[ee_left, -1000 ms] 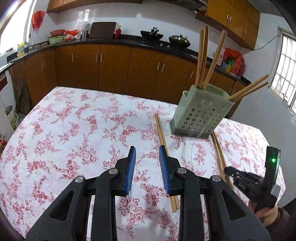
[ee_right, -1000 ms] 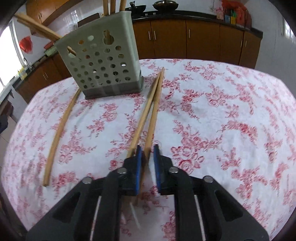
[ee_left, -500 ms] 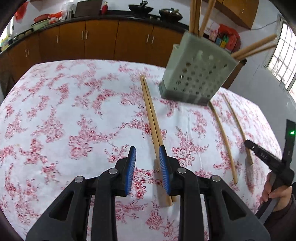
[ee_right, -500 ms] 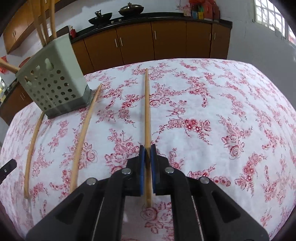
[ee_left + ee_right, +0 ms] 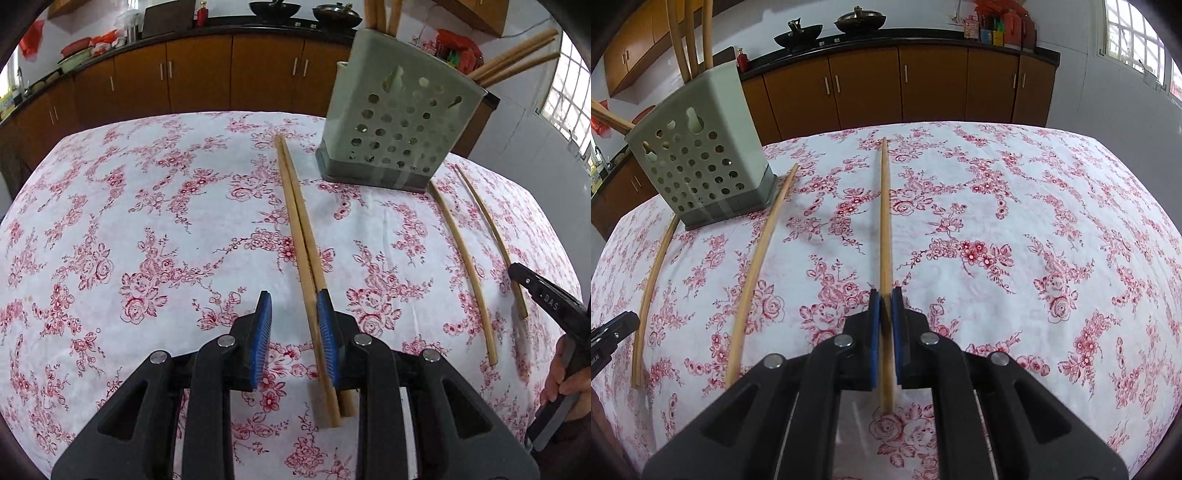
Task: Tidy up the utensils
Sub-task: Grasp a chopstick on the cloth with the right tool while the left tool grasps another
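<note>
A grey-green perforated utensil holder (image 5: 395, 125) with several chopsticks in it stands on the floral tablecloth; it also shows in the right wrist view (image 5: 701, 162). My left gripper (image 5: 293, 314) is open low over the cloth, with a pair of chopsticks (image 5: 295, 218) lying between its pads, close against the right pad. My right gripper (image 5: 885, 299) is shut on one chopstick (image 5: 884, 221), which points away along the cloth. Two other chopsticks (image 5: 761, 258) (image 5: 655, 284) lie loose by the holder, also in the left wrist view (image 5: 461, 266).
The floral tablecloth (image 5: 129, 229) covers a round table. Brown kitchen cabinets (image 5: 923, 88) and a dark counter with pans stand behind. A window (image 5: 1134, 40) is at the right. The right gripper and hand show at the left wrist view's right edge (image 5: 546, 302).
My left gripper came down and forward around the pair of chopsticks. My right gripper closed on one chopstick and drew it apart from its neighbour.
</note>
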`<state>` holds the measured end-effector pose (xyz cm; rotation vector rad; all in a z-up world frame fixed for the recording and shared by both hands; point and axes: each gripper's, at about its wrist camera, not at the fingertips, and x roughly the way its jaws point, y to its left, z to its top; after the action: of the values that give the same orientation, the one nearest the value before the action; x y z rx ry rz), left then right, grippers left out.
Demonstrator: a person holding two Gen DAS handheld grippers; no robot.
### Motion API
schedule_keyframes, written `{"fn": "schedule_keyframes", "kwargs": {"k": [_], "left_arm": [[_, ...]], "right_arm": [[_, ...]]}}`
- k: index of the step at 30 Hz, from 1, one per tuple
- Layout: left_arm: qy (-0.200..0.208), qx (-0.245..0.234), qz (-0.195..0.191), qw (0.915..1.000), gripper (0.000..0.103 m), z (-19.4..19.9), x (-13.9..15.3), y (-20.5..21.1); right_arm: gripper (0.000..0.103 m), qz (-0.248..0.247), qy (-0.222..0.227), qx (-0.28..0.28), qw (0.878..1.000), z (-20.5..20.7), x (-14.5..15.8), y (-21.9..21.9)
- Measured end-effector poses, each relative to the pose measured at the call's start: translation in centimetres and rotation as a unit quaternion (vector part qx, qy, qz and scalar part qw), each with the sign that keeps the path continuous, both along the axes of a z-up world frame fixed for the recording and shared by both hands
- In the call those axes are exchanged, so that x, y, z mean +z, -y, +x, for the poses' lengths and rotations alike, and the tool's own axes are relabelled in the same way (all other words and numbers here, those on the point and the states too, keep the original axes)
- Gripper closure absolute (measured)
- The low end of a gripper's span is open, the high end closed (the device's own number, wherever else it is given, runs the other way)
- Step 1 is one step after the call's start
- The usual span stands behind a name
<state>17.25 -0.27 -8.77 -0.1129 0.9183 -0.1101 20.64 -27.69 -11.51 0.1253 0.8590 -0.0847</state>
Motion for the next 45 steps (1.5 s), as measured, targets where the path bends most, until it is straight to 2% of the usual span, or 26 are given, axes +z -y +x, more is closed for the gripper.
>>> {"fn": "schedule_keyframes", "kwargs": {"k": [11,12,15,21,24,29,37,42,45], "left_arm": [[0.002,0.012,0.028,0.9995,0.076,1.2,-0.1,1.0],[0.003,0.015,0.033,0.9993,0.079,1.3,-0.2,1.0],[0.005,0.028,0.042,0.9987,0.095,1.5,-0.3,0.9],[-0.002,0.068,0.038,0.9969,0.095,1.7,-0.1,-3.1],[-0.002,0.052,0.026,0.9983,0.095,1.5,-0.2,-4.2],[0.011,0.028,0.046,0.9985,0.094,0.7,-0.3,-4.0],[0.021,0.027,0.054,0.9980,0.093,0.1,-0.6,-3.5],[0.021,0.026,0.075,0.9966,0.093,0.2,-0.6,-3.1],[0.021,0.028,0.071,0.9969,0.093,0.2,-0.6,-3.1]], "right_arm": [[0.093,0.002,-0.004,0.003,1.000,0.3,0.0,-0.3],[0.093,0.001,-0.004,0.005,1.000,0.3,0.0,-0.4],[0.091,-0.012,-0.003,0.015,1.000,0.4,0.0,-1.1],[0.094,0.000,-0.004,0.029,1.000,-0.2,0.0,-1.4],[0.095,0.001,-0.003,0.034,0.999,-0.6,0.0,-1.6],[0.095,0.000,-0.001,0.036,0.999,-1.2,0.0,-1.7],[0.095,-0.003,0.001,0.038,0.999,-1.6,-0.1,-1.6],[0.095,-0.004,0.000,0.038,0.999,-1.5,-0.1,-1.5],[0.095,-0.005,0.000,0.038,0.999,-1.4,-0.1,-1.5]]}}
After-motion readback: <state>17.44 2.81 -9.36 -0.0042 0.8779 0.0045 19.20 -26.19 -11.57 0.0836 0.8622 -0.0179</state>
